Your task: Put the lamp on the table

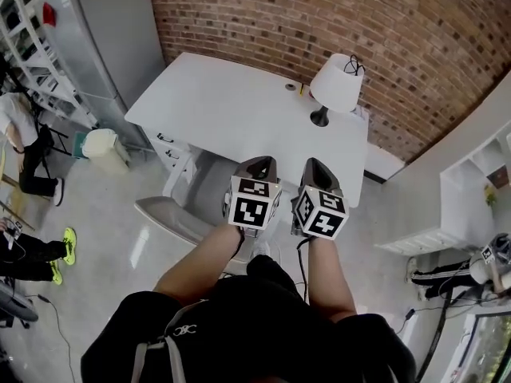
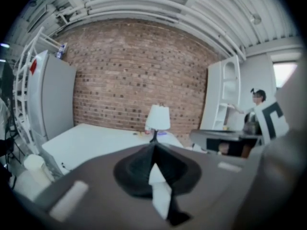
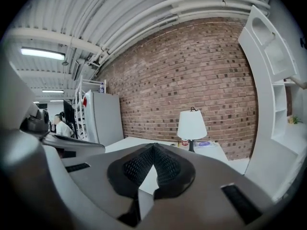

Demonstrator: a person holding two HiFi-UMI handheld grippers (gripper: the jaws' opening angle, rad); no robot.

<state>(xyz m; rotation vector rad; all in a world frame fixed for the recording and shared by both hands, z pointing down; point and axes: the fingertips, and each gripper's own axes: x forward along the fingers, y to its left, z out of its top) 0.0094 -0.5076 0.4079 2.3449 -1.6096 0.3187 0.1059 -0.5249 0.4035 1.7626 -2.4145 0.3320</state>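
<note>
- Lamp (image 1: 336, 84) is standing upright on the white table (image 1: 223, 102), at the far right corner, close to the brick wall (image 1: 415, 46).
- I am seeing a white shade on a dark stem and a dark base; the base is resting flat on the tabletop, and a dark loop is showing at the top of the shade.
- A few small items are lying on the tabletop just beside the lamp base; they are too small for me to identify.
- I am reading the left gripper (image 1: 261, 161) as closed: its jaws are meeting at the tips with nothing between them.
- I am reading the right gripper (image 1: 314, 163) the same way: jaws pressed together, empty.
- Both grippers are hanging side by side over the near edge of the table, well apart from the lamp and pointing toward it.
- A grey cabinet (image 1: 112, 30) is standing to the left of the table, with a pale bin (image 1: 102, 147) on the floor beside it.
- A white shelf unit (image 1: 479, 190) is standing to the right of the table.
</note>
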